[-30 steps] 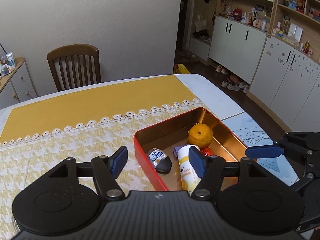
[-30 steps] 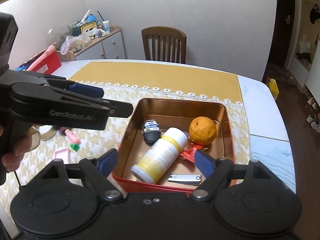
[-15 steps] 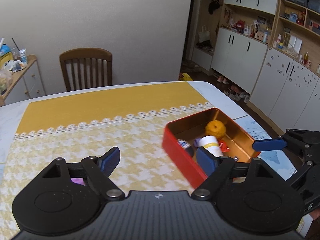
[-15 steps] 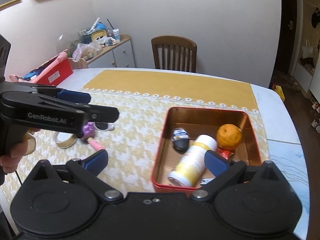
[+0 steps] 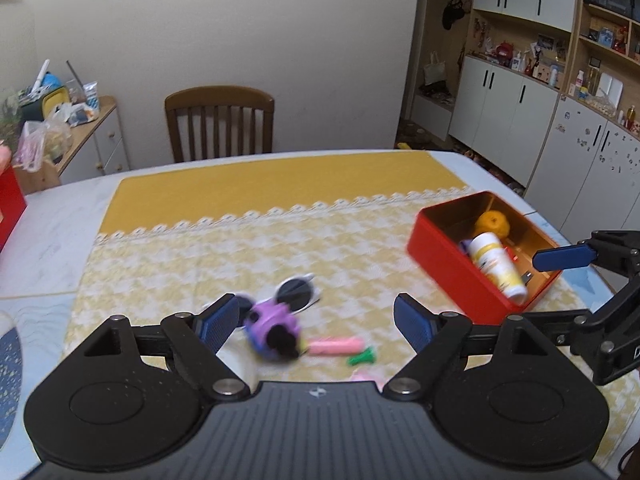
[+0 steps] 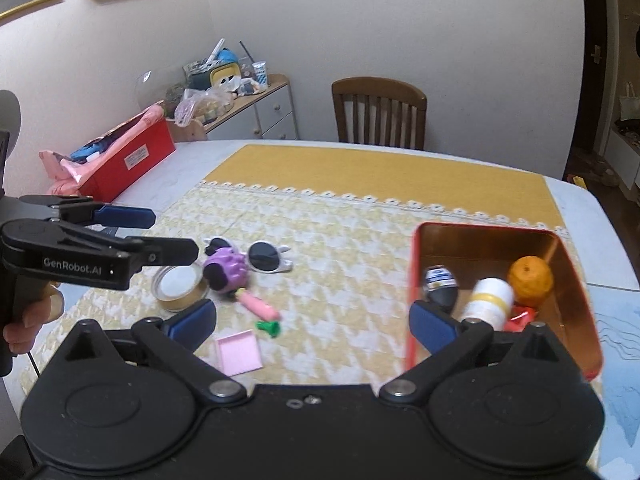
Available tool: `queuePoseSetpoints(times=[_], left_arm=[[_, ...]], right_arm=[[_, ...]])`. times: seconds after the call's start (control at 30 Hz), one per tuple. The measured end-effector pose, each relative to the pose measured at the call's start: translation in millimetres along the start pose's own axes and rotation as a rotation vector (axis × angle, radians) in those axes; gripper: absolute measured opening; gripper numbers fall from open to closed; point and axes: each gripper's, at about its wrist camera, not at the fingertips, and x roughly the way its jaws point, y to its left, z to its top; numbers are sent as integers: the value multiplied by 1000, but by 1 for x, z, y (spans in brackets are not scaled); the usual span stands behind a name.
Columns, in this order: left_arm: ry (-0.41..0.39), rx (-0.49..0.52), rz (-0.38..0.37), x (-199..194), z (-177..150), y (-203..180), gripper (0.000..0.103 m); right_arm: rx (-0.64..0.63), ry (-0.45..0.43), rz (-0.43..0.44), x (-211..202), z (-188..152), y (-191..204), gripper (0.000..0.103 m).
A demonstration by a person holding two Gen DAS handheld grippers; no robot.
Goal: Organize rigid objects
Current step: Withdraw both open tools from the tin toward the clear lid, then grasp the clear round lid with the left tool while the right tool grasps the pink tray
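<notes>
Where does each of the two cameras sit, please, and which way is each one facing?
Left wrist: on the left hand-held gripper, looking down across the table at a purple toy, with the tin to its right; the right hand-held gripper's tip shows at the right edge.
Right wrist: on the right hand-held gripper, facing the chair; a hand shows at the left, holding the left hand-held gripper.
Shared: toy, sunglasses, tin, chair.

Home dining room, wooden chair (image 5: 219,122), cabinets (image 5: 516,114)
</notes>
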Motion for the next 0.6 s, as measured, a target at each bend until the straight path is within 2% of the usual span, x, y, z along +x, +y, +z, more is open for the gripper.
queuePoseSetpoints(times=[0.4, 0.6], left_arm=[[88, -57, 56, 18, -41, 58, 85], [117, -68, 82, 35, -55, 74, 85]], right_arm=[[-18, 97, -6, 40, -17, 45, 103], [-31, 148, -23, 65, -25, 59, 103]])
